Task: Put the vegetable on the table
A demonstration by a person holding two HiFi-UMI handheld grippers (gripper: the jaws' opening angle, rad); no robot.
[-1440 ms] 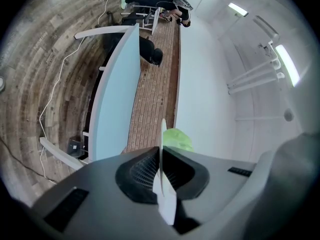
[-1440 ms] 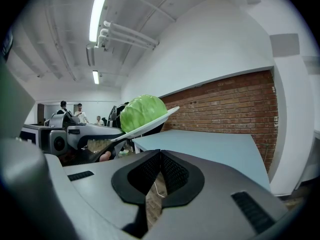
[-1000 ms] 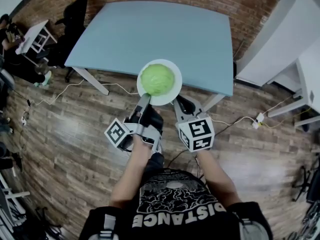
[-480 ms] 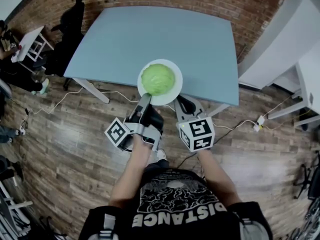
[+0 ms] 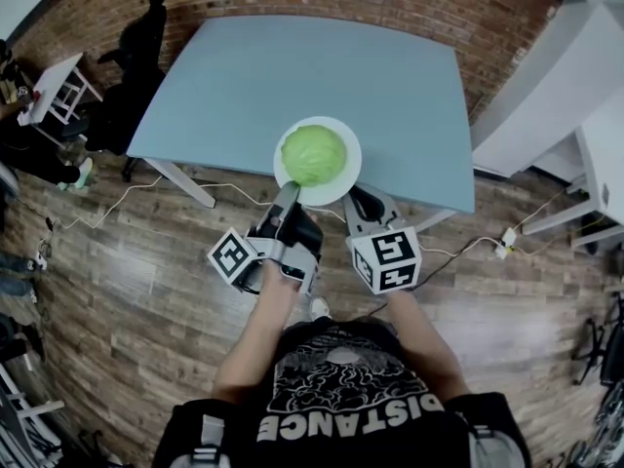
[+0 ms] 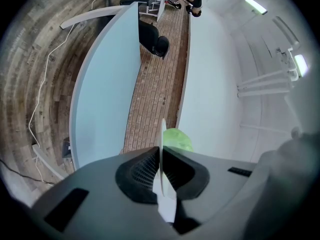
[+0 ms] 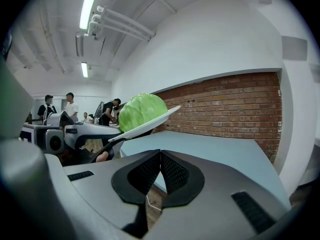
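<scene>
While the green cabbage (image 5: 314,154) rides on a white plate (image 5: 349,178) held tilted just above the near edge of the blue desk (image 5: 292,66), the left tool (image 5: 289,195) is clamped on the plate's near rim & the right tool (image 5: 357,200) is closed on nothing, just beside it. Step in hand looks like the carry-in, veg not yet down. Next move prob. calls for going fwd over the desk, levelling the plate & lowering it flat before letting go.

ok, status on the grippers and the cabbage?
Left gripper shut on plate rim. Right gripper shut, empty. Cabbage on the plate, held tilted above the table near edge, not set down. Nothing visible in the way.
</scene>
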